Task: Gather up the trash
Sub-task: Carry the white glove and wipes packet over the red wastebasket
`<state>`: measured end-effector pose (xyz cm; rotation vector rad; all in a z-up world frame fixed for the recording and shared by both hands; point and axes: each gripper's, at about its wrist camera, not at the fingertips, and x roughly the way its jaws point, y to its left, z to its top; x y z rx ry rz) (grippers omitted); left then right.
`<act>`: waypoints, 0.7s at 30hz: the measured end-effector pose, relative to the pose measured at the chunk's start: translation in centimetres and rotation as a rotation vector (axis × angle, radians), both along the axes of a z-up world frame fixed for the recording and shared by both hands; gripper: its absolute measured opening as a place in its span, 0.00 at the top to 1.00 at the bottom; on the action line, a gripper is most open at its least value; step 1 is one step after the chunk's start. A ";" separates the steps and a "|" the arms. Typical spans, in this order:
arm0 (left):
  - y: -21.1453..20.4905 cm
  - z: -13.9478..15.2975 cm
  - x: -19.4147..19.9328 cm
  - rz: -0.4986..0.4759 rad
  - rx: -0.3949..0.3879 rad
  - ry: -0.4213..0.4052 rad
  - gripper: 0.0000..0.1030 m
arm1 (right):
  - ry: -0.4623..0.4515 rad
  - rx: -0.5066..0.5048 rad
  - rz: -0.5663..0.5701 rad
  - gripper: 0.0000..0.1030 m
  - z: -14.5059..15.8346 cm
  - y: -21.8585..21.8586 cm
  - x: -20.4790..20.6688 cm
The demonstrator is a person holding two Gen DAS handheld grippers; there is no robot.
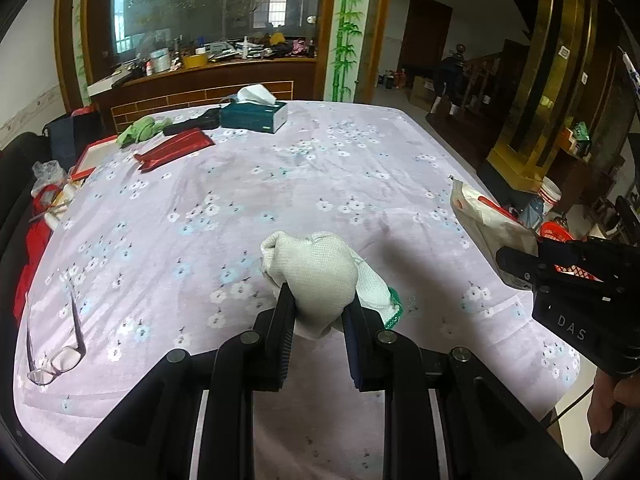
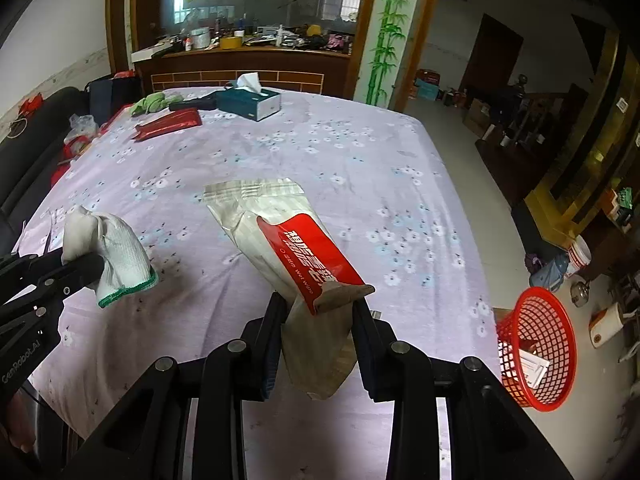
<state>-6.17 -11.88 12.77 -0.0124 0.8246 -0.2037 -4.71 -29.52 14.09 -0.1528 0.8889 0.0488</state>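
My left gripper (image 1: 318,300) is shut on a white knit glove (image 1: 316,268) with a green cuff, held just above the lilac flowered tablecloth (image 1: 240,184). The same glove (image 2: 116,252) shows at the left of the right wrist view, pinched in the left gripper (image 2: 86,268). My right gripper (image 2: 318,304) is shut on a crumpled wet wipe packet (image 2: 288,248), white with a red label, lifted over the table. In the left wrist view that packet (image 1: 484,220) and the right gripper (image 1: 516,264) sit at the right edge. A red mesh basket (image 2: 540,344) stands on the floor to the right.
Glasses (image 1: 56,356) lie near the front left corner. At the far end are a teal tissue box (image 1: 256,114), a green cloth (image 1: 142,130) and a red packet (image 1: 176,148). A dark sofa (image 2: 28,152) flanks the left side. Clutter covers the floor (image 2: 560,264) on the right.
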 end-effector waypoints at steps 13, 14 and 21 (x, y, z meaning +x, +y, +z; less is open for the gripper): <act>-2.3 0.1 0.6 -0.046 0.013 -0.003 0.79 | -0.016 0.007 -0.045 0.66 0.4 -2.3 -0.2; -2.5 0.1 0.6 -0.047 0.013 -0.003 0.79 | -0.017 0.008 -0.049 0.66 0.4 -2.4 -0.2; -3.5 0.3 0.6 -0.065 0.016 -0.008 0.79 | -0.024 0.012 -0.068 0.66 0.6 -3.4 -0.5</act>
